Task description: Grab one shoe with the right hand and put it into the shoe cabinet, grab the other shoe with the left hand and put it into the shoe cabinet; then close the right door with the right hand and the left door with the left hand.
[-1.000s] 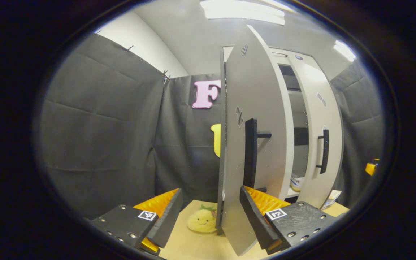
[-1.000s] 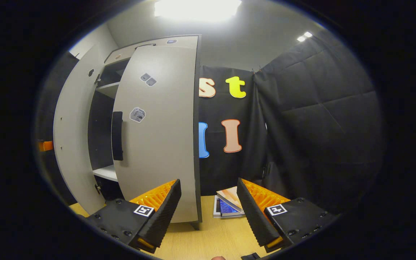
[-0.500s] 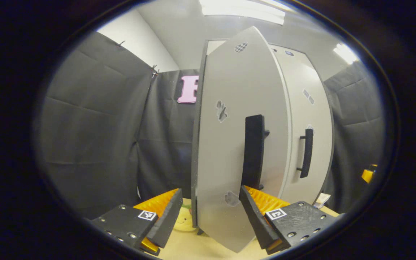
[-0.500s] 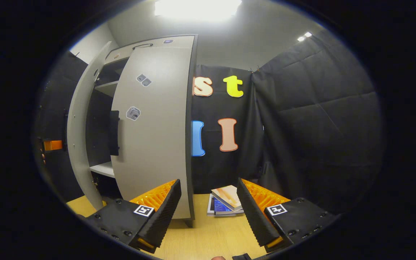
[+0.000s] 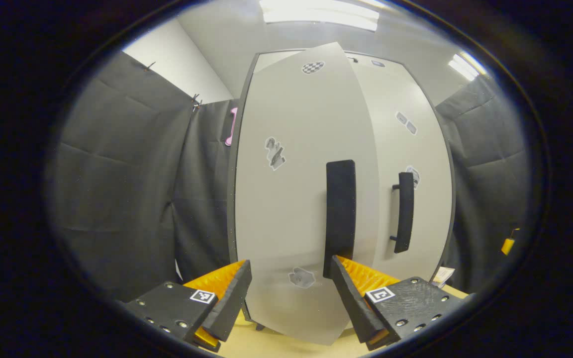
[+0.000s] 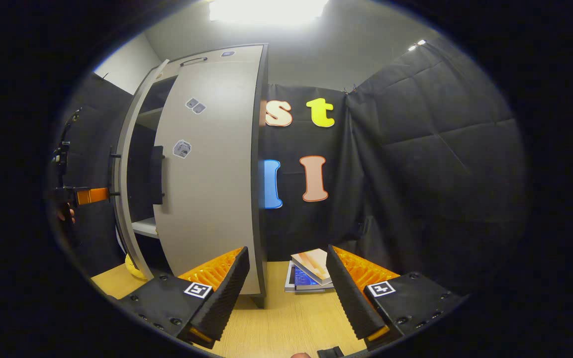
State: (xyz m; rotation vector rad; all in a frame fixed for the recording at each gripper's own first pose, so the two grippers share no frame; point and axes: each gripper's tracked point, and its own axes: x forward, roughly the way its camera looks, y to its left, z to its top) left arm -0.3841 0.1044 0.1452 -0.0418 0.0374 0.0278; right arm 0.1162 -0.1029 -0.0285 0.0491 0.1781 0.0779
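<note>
Left door (image 5: 291, 199) of the shoe cabinet (image 6: 246, 64) is nearly shut but still ajar; right door (image 6: 212, 174) looks closed. Shoes aren't visible, prob inside. Left gripper (image 5: 289, 293) is spread open right at the door's face near its handle (image 5: 340, 214), holding nothing. Right gripper (image 6: 286, 293) is open too, over the tabletop (image 6: 286, 323). Risk imo: the push slides off the flat panel or clips the handle, leaving a gap, or the door bounces back.

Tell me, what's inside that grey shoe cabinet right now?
Through the gap beside the left door, the right gripper view shows a dark interior and a pale shelf. The right door covers the rest of the shoe cabinet, so no shoes can be made out.
</note>
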